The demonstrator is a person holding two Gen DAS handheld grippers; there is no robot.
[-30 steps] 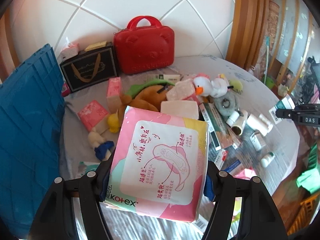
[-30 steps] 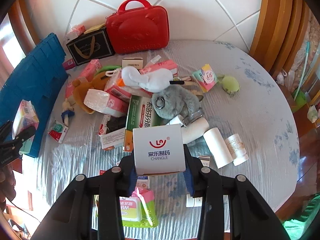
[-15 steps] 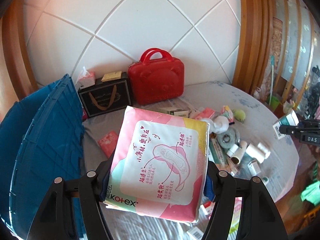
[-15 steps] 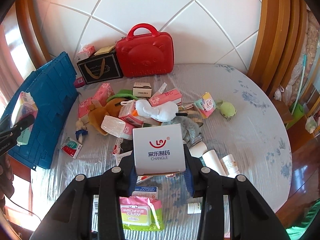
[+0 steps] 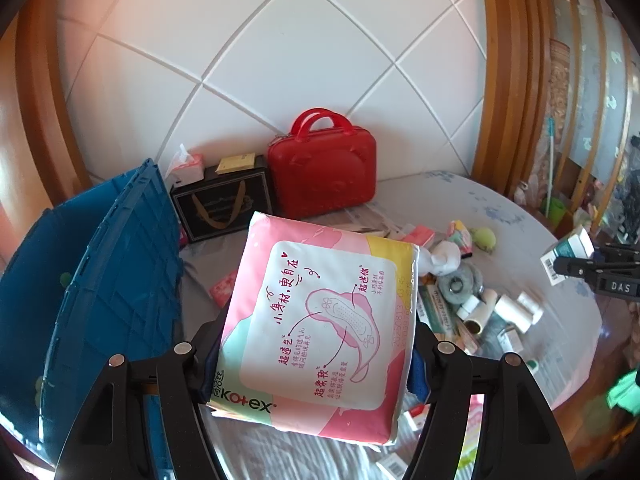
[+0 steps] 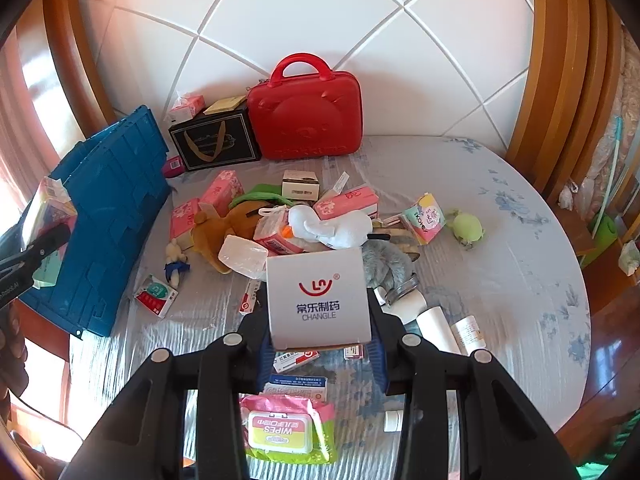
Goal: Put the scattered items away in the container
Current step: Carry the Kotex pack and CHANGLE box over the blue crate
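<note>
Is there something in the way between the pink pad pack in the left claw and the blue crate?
Nothing visible blocks it. The left claw holds the pink pad pack lifted above the table, and the blue crate stands right beside it on the left, with only open air between them. The crate's inside is not visible.

Left gripper [image 5: 316, 344]: black angular finger arms, round silver screw heads, blue pads inside. Right gripper [image 6: 320, 344]: same black frame, silver screws, blue pads; white "DAS" lettering on its side.
</note>
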